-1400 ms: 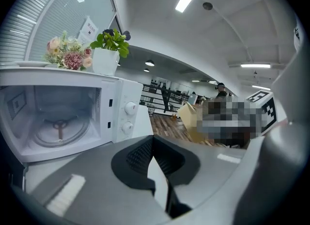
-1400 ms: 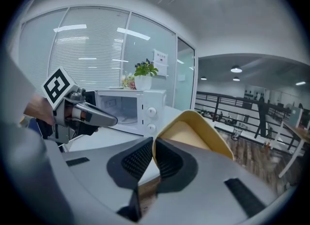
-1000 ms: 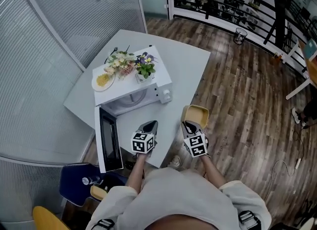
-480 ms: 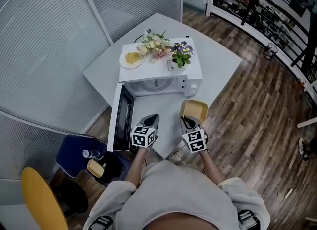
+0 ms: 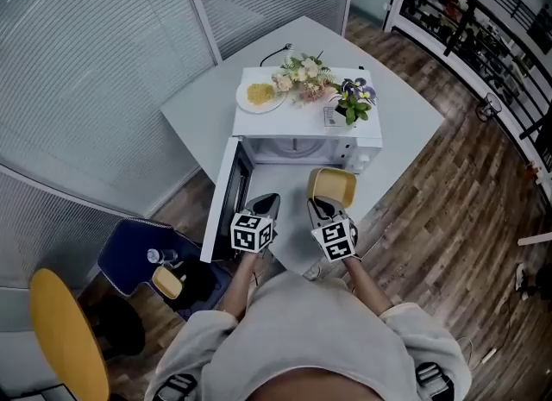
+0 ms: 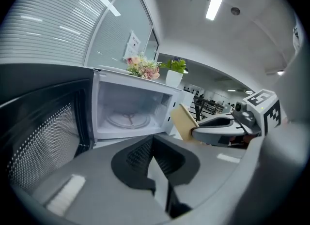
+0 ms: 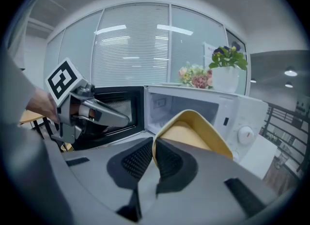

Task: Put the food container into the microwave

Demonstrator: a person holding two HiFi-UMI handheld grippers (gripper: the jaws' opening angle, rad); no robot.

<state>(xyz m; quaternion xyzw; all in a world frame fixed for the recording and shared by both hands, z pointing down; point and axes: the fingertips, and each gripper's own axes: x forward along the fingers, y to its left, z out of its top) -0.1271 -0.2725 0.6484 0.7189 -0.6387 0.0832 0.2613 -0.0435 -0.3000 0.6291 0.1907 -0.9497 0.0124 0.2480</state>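
Observation:
A yellow food container [image 5: 333, 187] [image 7: 193, 132] hangs in front of the white microwave [image 5: 297, 132], held by its rim in my right gripper [image 5: 322, 208] [image 7: 151, 158], which is shut on it. The microwave's door [image 5: 222, 209] stands swung open to the left, and its cavity with the glass turntable [image 6: 127, 119] shows empty. My left gripper [image 5: 264, 207] [image 6: 151, 163] hovers beside the open door, jaws shut with nothing between them. The container [image 6: 183, 121] also shows at the right of the left gripper view.
On the microwave's top stand a plate of yellow food [image 5: 260, 96], a bunch of flowers [image 5: 304, 78] and a small potted plant [image 5: 354, 102]. The microwave sits on a white table [image 5: 207, 106]. A blue bag [image 5: 138, 257] and a yellow chair [image 5: 65, 339] are at the lower left.
The view has shifted, bringing the microwave closer and more centred. Both grippers and the container have come nearer the open microwave front.

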